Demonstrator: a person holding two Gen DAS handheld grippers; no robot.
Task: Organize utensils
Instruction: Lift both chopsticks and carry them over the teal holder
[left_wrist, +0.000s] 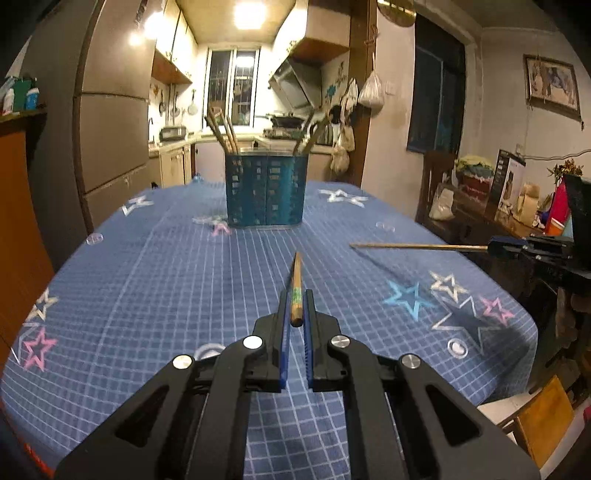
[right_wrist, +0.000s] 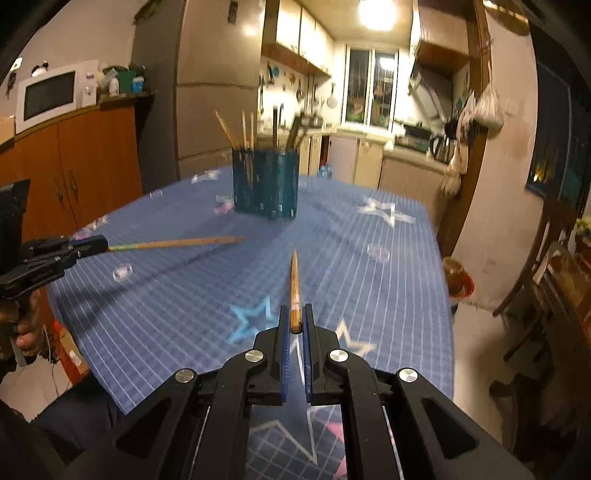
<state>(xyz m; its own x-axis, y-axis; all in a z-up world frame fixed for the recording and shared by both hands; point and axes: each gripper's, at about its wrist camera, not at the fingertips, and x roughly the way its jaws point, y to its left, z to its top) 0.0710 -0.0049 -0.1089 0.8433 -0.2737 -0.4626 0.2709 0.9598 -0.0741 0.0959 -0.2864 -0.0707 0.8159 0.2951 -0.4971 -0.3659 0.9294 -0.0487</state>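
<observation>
Both tongs, left tongs (left_wrist: 295, 295) and right tongs (right_wrist: 295, 312), each clamp one chopstick (several already stand in the holder (left_wrist: 265, 188) at 12 o'clock), leaving two to insert.

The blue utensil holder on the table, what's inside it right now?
The blue utensil holder has several wooden chopsticks and darker utensil handles sticking out. Its walls hide their lower ends and anything shorter.

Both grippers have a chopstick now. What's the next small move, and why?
Probably carry the left gripper forward toward the blue holder first. Its chopstick already points at the holder, which stands upright with other sticks in it. The right gripper also grips a chopstick; going one at a time should keep them from crossing.
</observation>
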